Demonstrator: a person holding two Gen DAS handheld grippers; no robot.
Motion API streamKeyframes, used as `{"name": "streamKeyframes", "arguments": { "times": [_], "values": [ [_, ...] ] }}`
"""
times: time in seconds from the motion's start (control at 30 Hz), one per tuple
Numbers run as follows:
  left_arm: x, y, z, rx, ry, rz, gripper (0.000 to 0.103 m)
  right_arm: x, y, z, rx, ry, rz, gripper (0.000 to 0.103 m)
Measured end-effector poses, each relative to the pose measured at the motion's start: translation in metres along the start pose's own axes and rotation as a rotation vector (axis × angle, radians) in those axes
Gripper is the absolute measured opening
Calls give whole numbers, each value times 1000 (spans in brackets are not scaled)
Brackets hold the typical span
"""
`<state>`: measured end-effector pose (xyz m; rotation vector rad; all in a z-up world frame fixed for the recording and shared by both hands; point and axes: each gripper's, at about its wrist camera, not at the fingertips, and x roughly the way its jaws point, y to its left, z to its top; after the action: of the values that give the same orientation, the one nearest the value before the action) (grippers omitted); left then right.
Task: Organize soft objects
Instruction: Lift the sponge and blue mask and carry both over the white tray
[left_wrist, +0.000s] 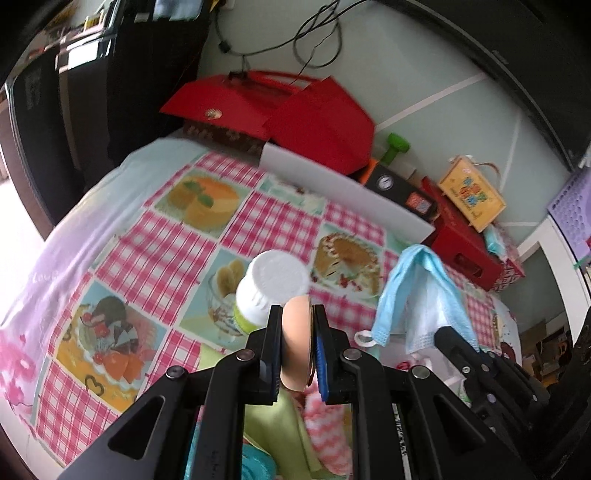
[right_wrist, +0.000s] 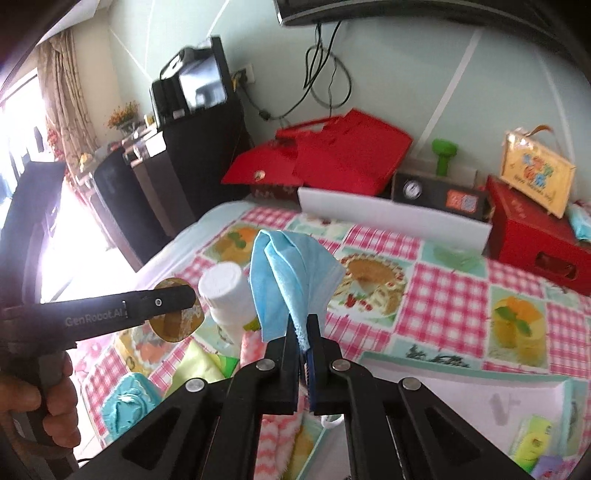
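Over the checked tablecloth (left_wrist: 155, 236), both tilted-down grippers were clamped: left gripper (left_wrist: 297, 332) on one round puff (left_wrist: 295, 347), right gripper (right_wrist: 303, 339) on one blue mask (right_wrist: 291, 269).

Two fisheye cameras ride on handheld grippers, each looking forward and downward along its own fingers. The left wrist view sits close above a table covered by a pink checked cloth (left_wrist: 177, 236), facing the red boxes (left_wrist: 280, 118) at the far wall. The right wrist view looks from the right side, at a similar closeness, toward the same wall. Both views share the cloth, the red boxes, a white-capped bottle (left_wrist: 269, 291) and each other's gripper.
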<state>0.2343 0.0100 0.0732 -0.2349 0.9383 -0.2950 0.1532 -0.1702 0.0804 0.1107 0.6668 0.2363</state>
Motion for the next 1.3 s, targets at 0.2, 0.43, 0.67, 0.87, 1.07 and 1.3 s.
{"name": "streamKeyframes", "arguments": {
  "times": [0.2,0.43,0.67,0.87,1.07,1.3],
  "values": [
    [-19,-24,-1,61,-43,-37,15,-54,-16,1,45,-93,-73,3],
    [-27,-67,-11,167,-53,-88,15,-117,-47,-12,122,-190,-185,3],
    [-23,-118,-30,289,-23,-142,15,-162,-82,-30,210,-235,-298,3],
    [-8,-159,-54,391,28,-160,15,-189,-114,-49,290,-245,-393,3],
    [9,-184,-75,443,74,-164,15,-207,-138,-64,348,-248,-468,3],
    [29,-197,-89,464,111,-166,15,-198,-155,-73,388,-198,-507,3]
  ]
}}
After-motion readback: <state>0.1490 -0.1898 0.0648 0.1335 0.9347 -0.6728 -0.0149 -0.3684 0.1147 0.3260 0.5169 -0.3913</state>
